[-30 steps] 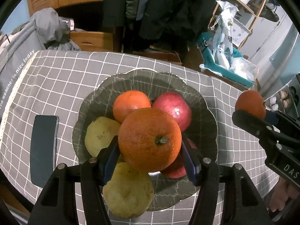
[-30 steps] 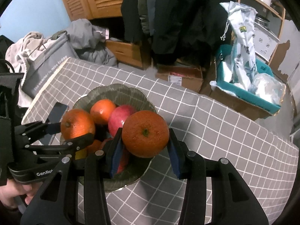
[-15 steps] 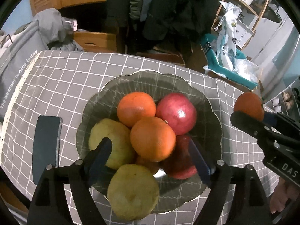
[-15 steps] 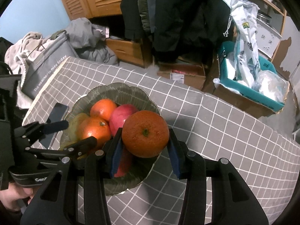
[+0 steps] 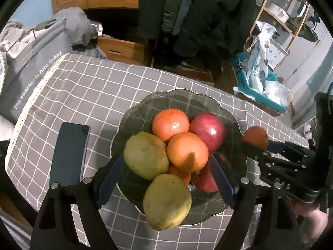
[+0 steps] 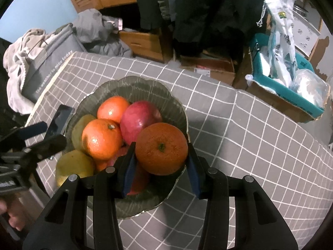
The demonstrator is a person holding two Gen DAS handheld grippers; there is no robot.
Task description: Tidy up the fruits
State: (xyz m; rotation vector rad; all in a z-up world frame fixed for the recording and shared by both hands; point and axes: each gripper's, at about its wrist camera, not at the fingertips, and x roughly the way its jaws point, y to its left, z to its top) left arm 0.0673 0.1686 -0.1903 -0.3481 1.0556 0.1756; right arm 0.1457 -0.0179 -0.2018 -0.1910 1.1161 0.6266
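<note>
Dim indoor light, coming from above. Glare spots sit on the top orange (image 5: 187, 152), the far orange (image 5: 170, 124) and the red apple (image 5: 207, 130) in the left view. A hard dark shadow falls across the cloth (image 6: 239, 137) just right of the bowl (image 6: 133, 87) in the right view. The fruit is sharp at the centre of both views. Fisheye bending is strong: the cloth's grid lines curve toward the rims and black vignette fills the corners. The coats (image 6: 187, 6) at the back sink into near-black. The shelf (image 5: 276, 10) looks soft and slightly smeared.
</note>
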